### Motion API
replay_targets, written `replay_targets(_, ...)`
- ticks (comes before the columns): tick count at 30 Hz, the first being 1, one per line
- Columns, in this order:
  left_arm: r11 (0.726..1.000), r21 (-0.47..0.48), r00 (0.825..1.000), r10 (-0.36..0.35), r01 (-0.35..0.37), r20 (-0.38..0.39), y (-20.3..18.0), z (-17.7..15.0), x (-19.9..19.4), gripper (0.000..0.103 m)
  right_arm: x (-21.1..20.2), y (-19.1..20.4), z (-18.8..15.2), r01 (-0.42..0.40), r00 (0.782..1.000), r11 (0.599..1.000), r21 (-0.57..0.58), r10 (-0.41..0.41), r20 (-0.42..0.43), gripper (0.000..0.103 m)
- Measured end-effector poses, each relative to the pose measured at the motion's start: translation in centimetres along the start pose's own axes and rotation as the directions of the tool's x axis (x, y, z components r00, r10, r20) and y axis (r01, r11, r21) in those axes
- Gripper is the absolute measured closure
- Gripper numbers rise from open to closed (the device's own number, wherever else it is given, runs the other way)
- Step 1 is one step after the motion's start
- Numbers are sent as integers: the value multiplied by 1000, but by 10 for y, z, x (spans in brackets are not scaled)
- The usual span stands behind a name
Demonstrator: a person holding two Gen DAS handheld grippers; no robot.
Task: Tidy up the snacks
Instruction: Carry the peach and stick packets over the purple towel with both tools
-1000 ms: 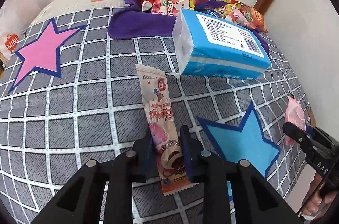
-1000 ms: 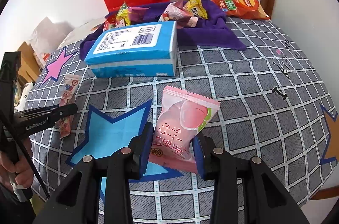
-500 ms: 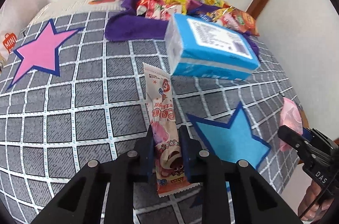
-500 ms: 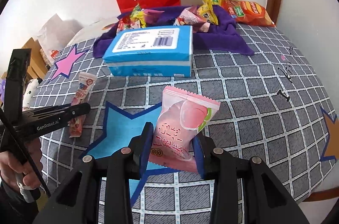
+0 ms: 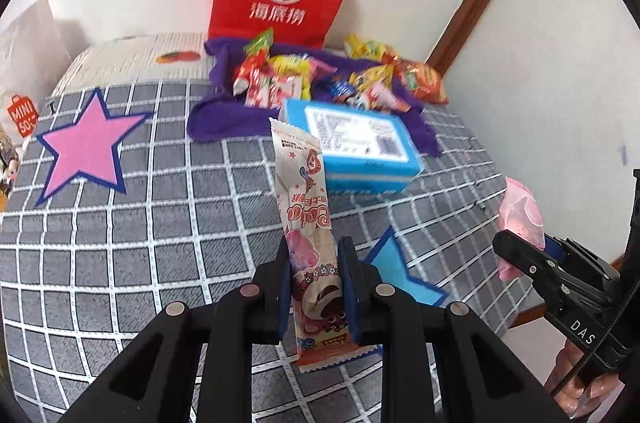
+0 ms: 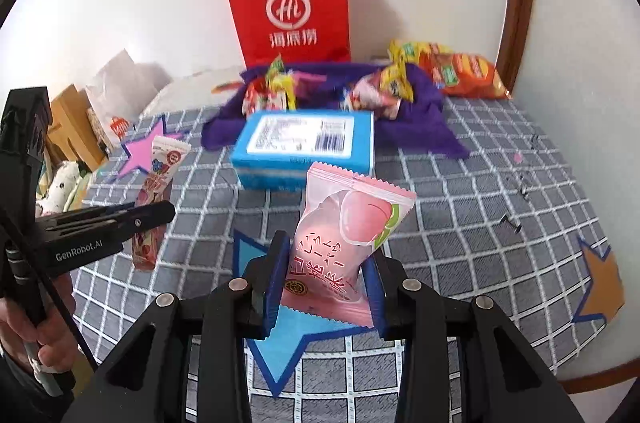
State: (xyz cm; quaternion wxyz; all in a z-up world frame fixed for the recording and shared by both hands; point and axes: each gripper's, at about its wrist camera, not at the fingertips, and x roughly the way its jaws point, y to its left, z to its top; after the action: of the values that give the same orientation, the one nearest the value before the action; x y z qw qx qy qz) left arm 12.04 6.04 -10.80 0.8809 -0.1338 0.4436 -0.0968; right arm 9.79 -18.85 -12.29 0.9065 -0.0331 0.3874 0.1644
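My left gripper (image 5: 313, 287) is shut on a long white and pink snack stick packet (image 5: 306, 207), held off the checked table with its far end pointing up. My right gripper (image 6: 326, 281) is shut on a pink peach candy packet (image 6: 344, 235), also lifted above the table. In the right wrist view the left gripper (image 6: 160, 213) shows at the left with its stick packet (image 6: 158, 183). In the left wrist view the right gripper (image 5: 508, 243) appears at the right edge with the pink packet (image 5: 520, 219). A pile of snacks (image 5: 304, 79) lies on a purple cloth (image 5: 216, 115) at the back.
A blue tissue pack (image 6: 306, 147) lies mid-table before the purple cloth. A red paper bag (image 6: 290, 7) stands against the wall. Orange chip bags (image 6: 460, 73) sit at the back right. The grey checked cloth (image 5: 120, 243) bears pink (image 5: 84, 143), blue and orange star patches. A person's hand (image 6: 36, 335) grips the left tool.
Both grippers have risen from the table, each carrying its packet. The stick packet lay flat on the cloth a second ago and now hangs lifted. The view has tilted up toward the wall.
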Motion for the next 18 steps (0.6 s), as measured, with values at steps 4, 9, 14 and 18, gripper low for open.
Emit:
replay_targets(4, 1000, 13, 1000, -20, 19, 21, -9, 8, -10, 82, -15, 6, 10, 6, 999, 1000, -14, -5, 38, 67)
replay_targets(9, 999, 30, 998, -32, 31, 45, -19, 19, -20, 82, -30, 11, 22, 2, 997, 1000, -23, 0, 78, 67)
replay_targets(14, 998, 35, 997, -53, 50, 64, -23, 27, -26, 82, -40, 14, 31, 0, 995, 1000, -30, 3, 104, 67)
replay_targets(18, 998, 35, 996, -53, 50, 74, -25, 33, -27, 82, -41, 15, 37, -3, 994, 1000, -31, 7, 112, 67)
